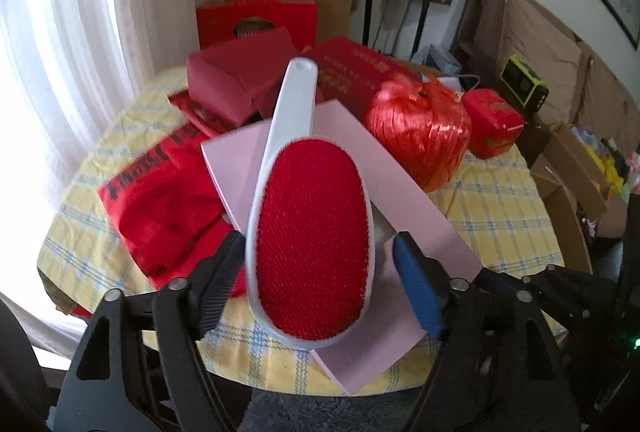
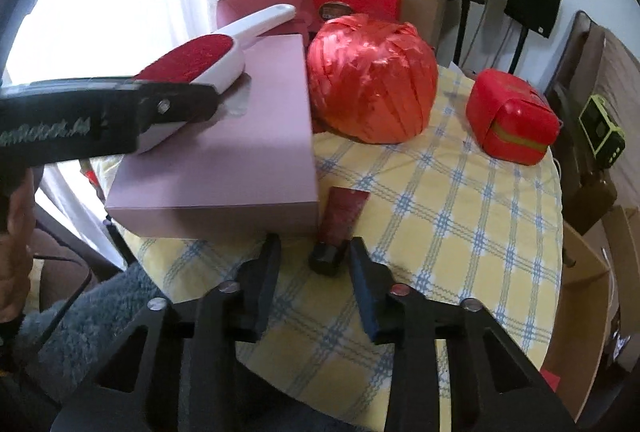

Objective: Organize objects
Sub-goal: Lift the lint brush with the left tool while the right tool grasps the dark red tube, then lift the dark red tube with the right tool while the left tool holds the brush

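The pink box [image 2: 224, 148] hides part of the checked tablecloth [image 2: 460, 216]. On its lid lies a white lint brush [image 1: 308, 232] with a fuzzy red oval pad, between the left gripper's [image 1: 320, 264] wide-apart fingers. Near the table's front edge, the right gripper [image 2: 316, 264] stands narrow around a dark red tube's [image 2: 336, 232] black cap; contact unclear.

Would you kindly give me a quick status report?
Left gripper open around lint brush on pink box. Right gripper closing on dark red tube. Nothing in the way.
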Demonstrator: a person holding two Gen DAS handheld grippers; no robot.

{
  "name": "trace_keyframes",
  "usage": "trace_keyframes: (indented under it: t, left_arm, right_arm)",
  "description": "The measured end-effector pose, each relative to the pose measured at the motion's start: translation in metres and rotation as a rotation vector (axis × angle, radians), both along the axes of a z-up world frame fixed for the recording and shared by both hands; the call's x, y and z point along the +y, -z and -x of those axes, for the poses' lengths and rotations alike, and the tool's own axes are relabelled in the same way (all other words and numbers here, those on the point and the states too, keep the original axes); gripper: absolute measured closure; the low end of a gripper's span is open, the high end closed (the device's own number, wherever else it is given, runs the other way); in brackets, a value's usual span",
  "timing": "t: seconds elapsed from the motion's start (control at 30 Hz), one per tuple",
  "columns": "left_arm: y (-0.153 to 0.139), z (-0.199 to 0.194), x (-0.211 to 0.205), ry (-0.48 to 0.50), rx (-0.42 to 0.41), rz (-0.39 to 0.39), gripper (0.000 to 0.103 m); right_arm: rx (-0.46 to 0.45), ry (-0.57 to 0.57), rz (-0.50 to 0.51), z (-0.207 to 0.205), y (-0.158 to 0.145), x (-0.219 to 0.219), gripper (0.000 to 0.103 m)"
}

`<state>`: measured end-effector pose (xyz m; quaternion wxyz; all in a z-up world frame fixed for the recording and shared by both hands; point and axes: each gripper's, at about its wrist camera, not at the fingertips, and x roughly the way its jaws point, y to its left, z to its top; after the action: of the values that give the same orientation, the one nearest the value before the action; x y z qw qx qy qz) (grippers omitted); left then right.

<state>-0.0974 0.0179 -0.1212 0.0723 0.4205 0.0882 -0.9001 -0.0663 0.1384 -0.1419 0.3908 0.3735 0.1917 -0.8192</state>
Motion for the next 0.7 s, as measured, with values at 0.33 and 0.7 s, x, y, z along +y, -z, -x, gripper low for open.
trace_keyframes:
  t: [0.33,0.7]
  left_arm:
    - [0.007,0.004,-0.004,-0.005,-0.032,-0.037,0.024]
    - [0.006,0.017,-0.013,-0.023,-0.044,-0.01,0.022]
  right_arm:
    - [-0.073,0.066,-0.02,-0.001,-0.005,0.044,0.089]
    - [-0.056,0.066,-0.073,-0.005,-0.015,0.043,0.06]
